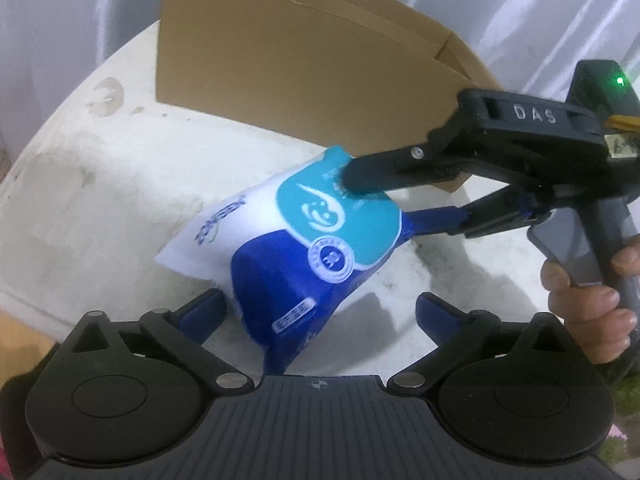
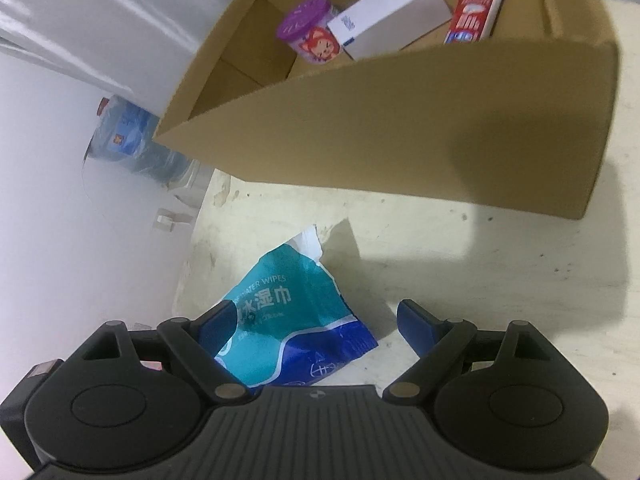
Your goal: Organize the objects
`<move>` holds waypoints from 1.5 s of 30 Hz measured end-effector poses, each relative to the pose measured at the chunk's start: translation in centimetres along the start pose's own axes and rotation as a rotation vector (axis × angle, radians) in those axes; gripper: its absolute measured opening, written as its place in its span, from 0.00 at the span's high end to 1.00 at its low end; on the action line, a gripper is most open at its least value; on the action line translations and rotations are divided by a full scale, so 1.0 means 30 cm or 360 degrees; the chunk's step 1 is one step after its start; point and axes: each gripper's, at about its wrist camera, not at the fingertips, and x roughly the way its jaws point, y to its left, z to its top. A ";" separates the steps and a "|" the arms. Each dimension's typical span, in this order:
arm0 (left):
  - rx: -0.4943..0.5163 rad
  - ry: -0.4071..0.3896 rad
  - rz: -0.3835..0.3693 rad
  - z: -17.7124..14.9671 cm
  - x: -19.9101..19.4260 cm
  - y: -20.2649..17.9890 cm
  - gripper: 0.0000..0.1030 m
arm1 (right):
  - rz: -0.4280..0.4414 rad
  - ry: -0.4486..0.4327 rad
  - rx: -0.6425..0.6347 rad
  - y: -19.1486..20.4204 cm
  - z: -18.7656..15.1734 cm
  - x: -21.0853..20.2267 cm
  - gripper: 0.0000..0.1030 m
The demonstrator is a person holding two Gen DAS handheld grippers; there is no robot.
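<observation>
backdrop: pale glossy sheeting hangs behind everything, at 12 o'clock in both my wrist views.
counter [image 1: 100,200]: off-white, stained and scuffed; it carries the box and the wipes pack.
cardboard box [image 2: 400,128]: open-topped, standing on the counter at 12 o'clock from my right tool, just beyond the pack and apart from it.
inside the box: a purple-lidded tub [image 2: 310,36] with a cartoon face, a white carton [image 2: 388,16] leaning beside it at its 3 o'clock, and a red and white carton [image 2: 476,14] further toward 3 o'clock.
wipes pack [image 1: 304,236]: blue, teal and white soft pack lying on the counter, one end lifted and tilted; it sits at 12 o'clock from my left tool and between both my tools.
my left tool [image 1: 320,312]: jaws spread wide, nearly as far as they go; the near end of the pack reaches in between the blue fingers [image 1: 210,306], but the pads are not pressing on it. i hold nothing here.
my right tool [image 1: 384,204]: coming in from 3 o'clock in the left wrist view, jaws wide apart, one finger over the teal end of the pack and one beside it lower down; i cannot tell whether the upper finger touches the wrapper. no grip shows.
my right hand [image 1: 592,280]: wrapped on the right tool's handle at 3 o'clock.
beyond the counter edge: a clear bag [image 2: 128,136] with blue contents, at 10 o'clock in the right wrist view.
</observation>
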 end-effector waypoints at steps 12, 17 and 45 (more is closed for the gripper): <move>-0.0109 -0.0131 -0.0089 -0.017 0.007 0.037 0.00 | -0.0008 -0.0023 -0.0133 0.053 -0.018 0.022 0.00; -0.0189 -0.0177 -0.0143 -0.025 0.003 0.064 0.00 | -0.0018 -0.0038 -0.0165 0.055 -0.027 0.015 0.00; -0.0073 -0.0131 -0.0081 -0.013 0.018 0.032 0.00 | -0.0035 -0.0029 -0.0210 0.062 -0.030 0.001 0.00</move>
